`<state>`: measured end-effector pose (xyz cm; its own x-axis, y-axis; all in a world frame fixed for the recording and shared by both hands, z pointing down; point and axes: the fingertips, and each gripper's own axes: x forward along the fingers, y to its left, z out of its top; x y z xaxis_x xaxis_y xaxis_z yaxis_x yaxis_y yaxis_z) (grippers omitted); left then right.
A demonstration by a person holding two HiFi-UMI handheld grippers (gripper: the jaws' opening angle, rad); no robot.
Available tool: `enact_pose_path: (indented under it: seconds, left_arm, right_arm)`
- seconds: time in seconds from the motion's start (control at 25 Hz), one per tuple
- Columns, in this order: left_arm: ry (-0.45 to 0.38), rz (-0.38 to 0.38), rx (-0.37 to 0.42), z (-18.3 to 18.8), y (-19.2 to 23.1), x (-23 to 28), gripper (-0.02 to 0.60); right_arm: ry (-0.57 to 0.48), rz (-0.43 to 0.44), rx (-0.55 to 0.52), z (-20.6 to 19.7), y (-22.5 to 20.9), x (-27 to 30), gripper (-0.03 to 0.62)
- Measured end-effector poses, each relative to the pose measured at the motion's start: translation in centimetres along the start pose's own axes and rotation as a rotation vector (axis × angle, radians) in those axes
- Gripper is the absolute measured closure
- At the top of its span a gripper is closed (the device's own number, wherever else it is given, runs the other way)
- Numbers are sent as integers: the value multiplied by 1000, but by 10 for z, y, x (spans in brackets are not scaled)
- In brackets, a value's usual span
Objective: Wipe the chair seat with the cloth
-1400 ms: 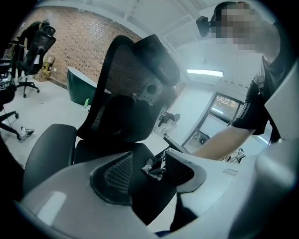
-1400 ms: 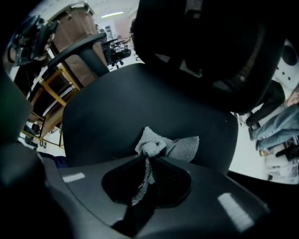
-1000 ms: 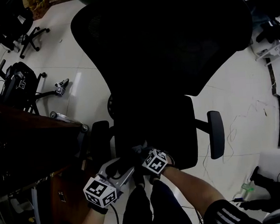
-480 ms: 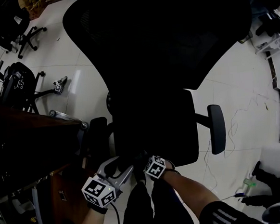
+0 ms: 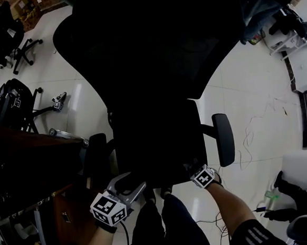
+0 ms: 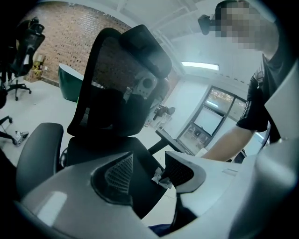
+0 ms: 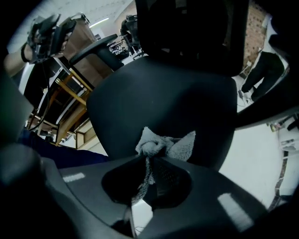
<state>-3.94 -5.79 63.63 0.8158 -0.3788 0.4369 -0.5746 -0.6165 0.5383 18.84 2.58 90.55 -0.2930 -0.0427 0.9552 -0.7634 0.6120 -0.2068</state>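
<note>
- The cloth point(image 7: 164, 144) is a small grey terry rag. It looks light, soft and limp, so it should bunch and fold instead of sliding flat. A pinch on a gathered fold suits it, with a pad of cloth left beyond the jaw tips to rub with.
- It sits at lower centre of the right gripper view, bunched against the near edge of the black chair seat point(image 7: 163, 100). That surface looks smooth and slightly padded.
- The right gripper point(image 7: 149, 160) has its jaws closed tight on the cloth: a twisted strand runs down between them and the bundle fans out past the tips onto the seat.
- In the head view this gripper is at lower right of centre, at the seat's front edge, near the armrest point(image 5: 223, 139).
- The left gripper point(image 6: 147, 170) has its jaws wide apart and grips nothing. A tiny pale scrap point(image 6: 160, 178) clings to one inner pad, and the seat lies beyond.
</note>
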Motion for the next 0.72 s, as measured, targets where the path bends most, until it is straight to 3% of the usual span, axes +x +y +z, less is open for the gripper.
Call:
enact_pose_path:
  seconds: [0.24,0.48,0.72]
  left_arm:
    - [-15,-8,1,17,-15,7,356]
    - [-24,31,9,39,-36,-3,354]
    - [-92,34,41,80,-73,-36,354]
  right_arm:
    - [11,-2,126,-8,-6,-19,552]
    - [-238,67,135,63,27,-79,553]
    - [-480,145,156,109,72,-186,551]
